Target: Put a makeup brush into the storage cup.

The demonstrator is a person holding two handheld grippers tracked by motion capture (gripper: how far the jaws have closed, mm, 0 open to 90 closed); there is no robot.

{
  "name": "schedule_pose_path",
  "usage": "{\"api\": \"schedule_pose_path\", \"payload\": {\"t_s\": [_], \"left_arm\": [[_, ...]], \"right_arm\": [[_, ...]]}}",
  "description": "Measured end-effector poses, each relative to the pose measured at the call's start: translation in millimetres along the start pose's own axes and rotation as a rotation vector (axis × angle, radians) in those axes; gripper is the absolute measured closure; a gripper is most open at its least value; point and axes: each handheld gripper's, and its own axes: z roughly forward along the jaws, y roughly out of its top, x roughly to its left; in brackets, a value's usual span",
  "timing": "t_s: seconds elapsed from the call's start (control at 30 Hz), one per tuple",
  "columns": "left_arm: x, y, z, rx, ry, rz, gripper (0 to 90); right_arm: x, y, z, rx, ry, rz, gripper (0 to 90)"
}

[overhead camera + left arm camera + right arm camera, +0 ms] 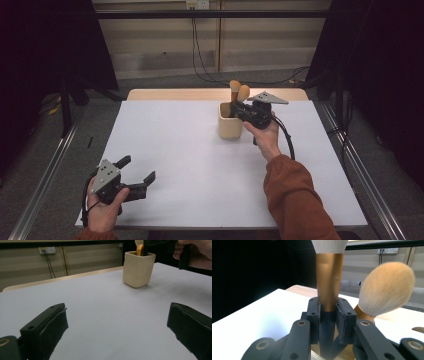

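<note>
A cream cup [229, 126] stands at the table's far middle with two makeup brushes upright in it. My right gripper [236, 110] reaches over the cup's rim and is shut on one brush. In the right gripper view its jaws [329, 308] clamp the copper ferrule of that brush [329, 275], whose white bristles run off the top edge. The second brush [386, 288], with a fluffy peach head, leans beside it, free. My left gripper [138, 169] rests open near the front left corner. Its jaws [117, 325] stand wide apart over bare table, the cup [138, 268] far ahead.
The white table [190, 165] has a wooden strip along its far edge. Metal rails run along the floor on both sides. Dark curtains hang left and right, and cables trail from a wall socket [197, 4] behind the table.
</note>
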Motion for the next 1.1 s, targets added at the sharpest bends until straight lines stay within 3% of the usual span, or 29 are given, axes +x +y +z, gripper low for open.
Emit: {"api": "schedule_pose_path", "payload": {"t_s": [0.77,1.1], "left_arm": [[0.5,0.0,0.7,0.006,-0.002,0.009,2.7],[1.2,0.2,0.8,-0.001,-0.001,-0.008,2.7]], "right_arm": [[-3.0,-12.4,2.1,0.046,-0.013,0.004,74.8],[-4.7,-15.7,4.6,0.064,-0.022,0.006,74.7]]}}
